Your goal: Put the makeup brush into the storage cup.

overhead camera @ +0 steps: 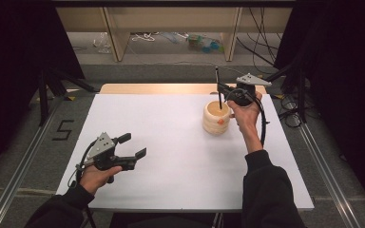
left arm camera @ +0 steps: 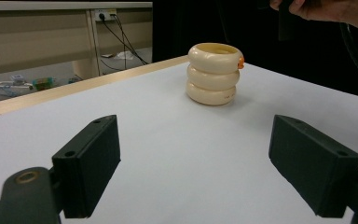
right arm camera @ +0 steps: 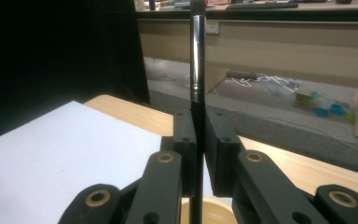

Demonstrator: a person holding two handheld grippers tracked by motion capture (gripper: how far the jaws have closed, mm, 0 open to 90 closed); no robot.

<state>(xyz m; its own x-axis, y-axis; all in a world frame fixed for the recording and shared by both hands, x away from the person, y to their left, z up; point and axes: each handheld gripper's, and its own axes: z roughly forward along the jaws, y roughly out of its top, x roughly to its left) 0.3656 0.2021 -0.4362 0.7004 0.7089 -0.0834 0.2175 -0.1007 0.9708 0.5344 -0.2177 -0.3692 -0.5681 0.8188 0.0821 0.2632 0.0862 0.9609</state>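
A cream holder (overhead camera: 216, 119) made of three stacked rings, with a small orange tag on its side, stands on the white table (overhead camera: 171, 142) right of centre; it is also in the left gripper view (left arm camera: 213, 74). My right gripper (overhead camera: 220, 88) is shut on a thin black pen (overhead camera: 217, 90) held upright, its lower end inside the holder's mouth. In the right gripper view the pen (right arm camera: 196, 70) rises between the closed jaws (right arm camera: 196, 140), with the holder's rim (right arm camera: 209, 207) just below. My left gripper (overhead camera: 132, 145) hovers open and empty over the table's front left (left arm camera: 196, 163).
A wooden strip (overhead camera: 171, 88) runs along the table's far edge. Beyond it are shelf legs, cables and small items on the floor (overhead camera: 204, 43). Black stands and curtains flank both sides. The table surface around the holder is bare white.
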